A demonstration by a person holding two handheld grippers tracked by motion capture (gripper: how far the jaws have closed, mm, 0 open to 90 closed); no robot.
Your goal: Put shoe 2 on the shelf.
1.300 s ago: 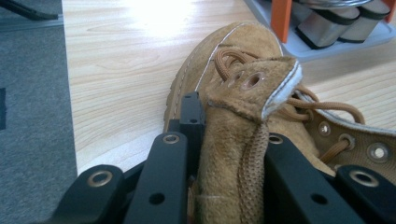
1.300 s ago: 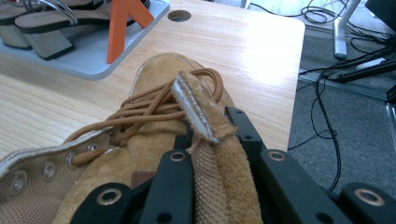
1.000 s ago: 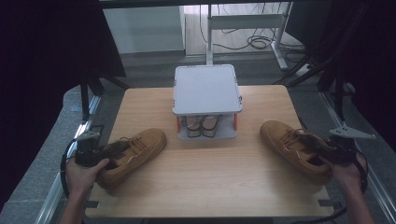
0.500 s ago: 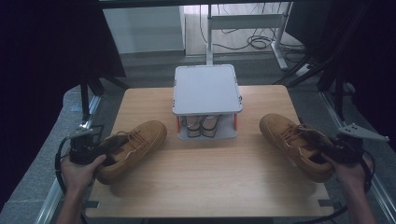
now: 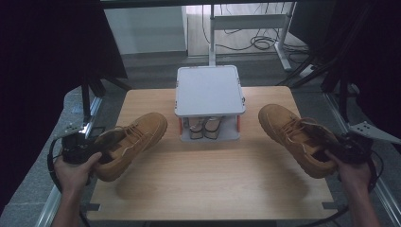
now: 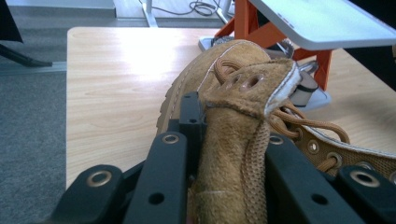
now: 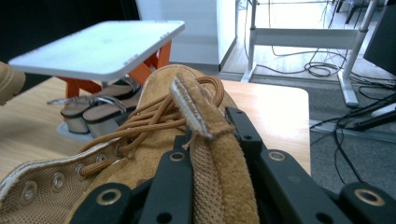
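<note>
Jaws on both sides are clenched on suede: our left gripper [image 6: 224,186] pinches the collar of the left boot [image 5: 127,144] at its ankle edge, and our right gripper [image 7: 215,186] pinches the same part of the right boot [image 5: 298,137]. From above, each boot hangs just over the wooden table [image 5: 213,189], toe pointing away from us and in toward the middle, one near the left edge and one near the right, well apart.

We judge these boots fairly heavy for a two-pad hold, with thick soles that pull the toes down. The suede collar is soft and folds under pressure, so it gives a sure, non-slippery bite, but the boot can swing and twist below it. Taking hold low on the collar, near the eyelets, keeps the swing small. Loose laces [image 7: 154,116] may catch.

Between the boots stands a small rack [image 5: 209,90] with a flat grey top on orange legs; a pair of sandals [image 5: 204,128] sits on its lower level. That top looks free and wide enough for both boots. Bare wood lies open in front of the rack, and the table's side edges are near each hand, so we should move inward, not outward.
</note>
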